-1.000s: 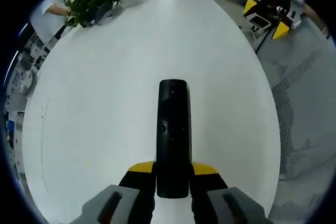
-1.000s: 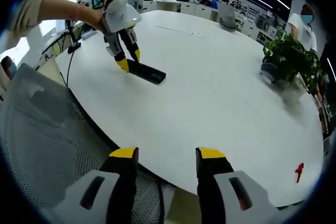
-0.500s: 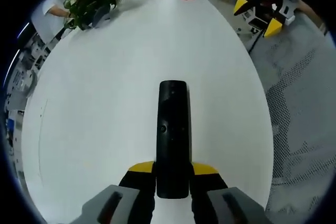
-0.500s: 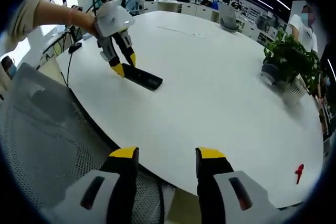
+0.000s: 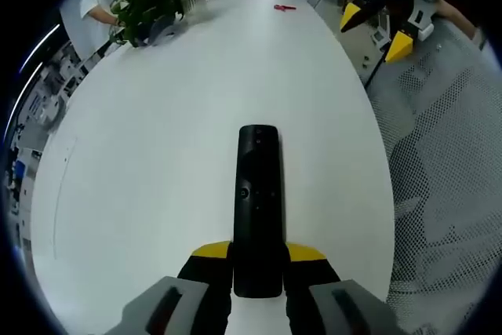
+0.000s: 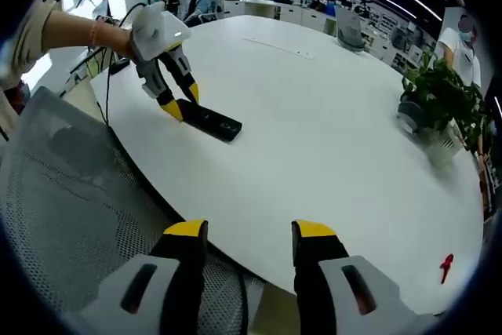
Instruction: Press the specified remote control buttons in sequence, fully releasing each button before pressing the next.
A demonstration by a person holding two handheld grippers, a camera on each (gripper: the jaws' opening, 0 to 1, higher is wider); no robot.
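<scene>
A long black remote control lies on the white table, its near end between the yellow-tipped jaws of my left gripper, which is shut on it. In the right gripper view the same remote lies near the table's left edge with the left gripper clamped on its end, held by a gloved hand. My right gripper hovers open over the table's near edge, nothing between its jaws. It also appears at the top right of the left gripper view as the right gripper, beyond the table.
A grey mesh chair back stands by the table edge under my right gripper. A potted green plant sits at the far side, and a small red object lies near the rim. People sit in the office behind.
Both views have shifted with the hands. The left gripper and remote have drifted slightly toward the table's edge in the right gripper view; the grip on the remote is unchanged.
</scene>
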